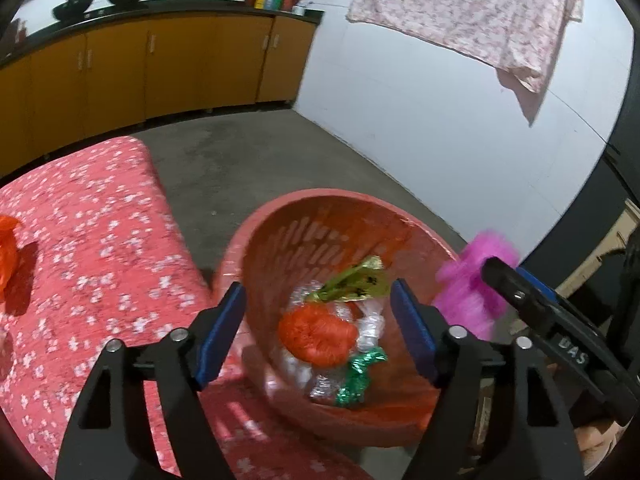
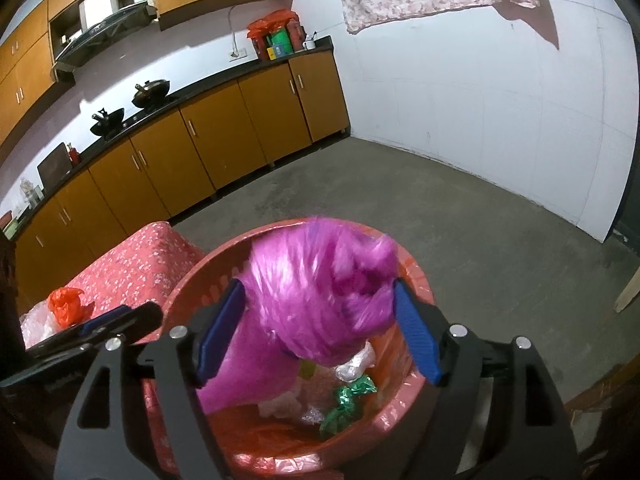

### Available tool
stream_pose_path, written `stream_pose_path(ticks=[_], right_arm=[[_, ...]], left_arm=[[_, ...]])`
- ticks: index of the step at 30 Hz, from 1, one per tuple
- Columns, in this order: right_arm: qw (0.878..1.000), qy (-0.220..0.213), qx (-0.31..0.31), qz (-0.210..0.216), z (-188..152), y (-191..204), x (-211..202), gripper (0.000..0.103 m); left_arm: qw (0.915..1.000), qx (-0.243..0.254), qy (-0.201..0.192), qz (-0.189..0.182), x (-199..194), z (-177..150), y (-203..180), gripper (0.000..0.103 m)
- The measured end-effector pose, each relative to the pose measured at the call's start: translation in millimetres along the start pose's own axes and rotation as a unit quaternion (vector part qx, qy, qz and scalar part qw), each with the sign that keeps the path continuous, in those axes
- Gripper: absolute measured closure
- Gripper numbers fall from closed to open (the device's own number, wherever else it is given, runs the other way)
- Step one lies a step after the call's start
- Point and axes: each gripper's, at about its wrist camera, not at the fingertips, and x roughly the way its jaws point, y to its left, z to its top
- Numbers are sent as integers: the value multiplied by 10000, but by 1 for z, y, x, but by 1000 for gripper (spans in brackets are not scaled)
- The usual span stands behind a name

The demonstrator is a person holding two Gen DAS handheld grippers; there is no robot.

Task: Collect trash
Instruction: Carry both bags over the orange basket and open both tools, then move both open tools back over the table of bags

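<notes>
**Pink bag hangs over the bin mouth, between parted pads**

The landmark here is the red trash bin [image 2: 404, 384], a slotted basket lined with red plastic, standing on the grey floor [image 2: 460, 208]. Touching or just beside the bin on its left is the red flowered bed [image 1: 88, 240], and well beyond the bin runs the dark kitchen surface [image 2: 224, 80] over orange cabinets [image 2: 208, 148], with two dark pans on it.

The largest piece of trash is the pink plastic bag [image 2: 316, 300], bunched and blurred, directly above the bin's open mouth. It sits between the blue pads of the right hand-held gripper [image 2: 320, 332], which stand wide; I cannot tell whether either pad touches it, and the grip reads as released. The bag's long axis runs from upper right down toward lower left, its tail trailing into the bin. This is the relation the next move turns on: the bag lies straight ahead of and below the right hand-held gripper, far nearer to it than to the left, so in my judgement it only needs to fall clear.

The left hand-held gripper [image 1: 320, 332] hovers over the bin too, released and empty, pointing down at the contents: an orange bag ball [image 1: 316, 334], a yellow-green wrapper [image 1: 356, 280], clear plastic, a green foil wrapper [image 1: 356, 380].

On the bed, left of the bin, an orange bag [image 2: 68, 306] is not yet collected.

The only readable writing is "DAS" on the right tool's body.
</notes>
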Motion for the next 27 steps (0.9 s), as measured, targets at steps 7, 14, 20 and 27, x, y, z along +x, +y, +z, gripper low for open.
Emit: stream_pose_path(ticks=[7,14,20,27], right_arm=[[9993,-271,127,-237,-1,-1,-10,5],[9986,-270,156,-418,-4,9,-13,5],[9986,-119,-184,-481,-5,33,-12,4],[9977,-84,-662,-127,-6,72,-17,4]], left_arm=[[9979,-244,-325,499,-27,-9,28,9],[9944,-286,-403,938,-50,-23,47,3],[9905,-398,-500,1217,-74,-33,70,3],[9833,-535,-676,1606,-111,-50,105,3]])
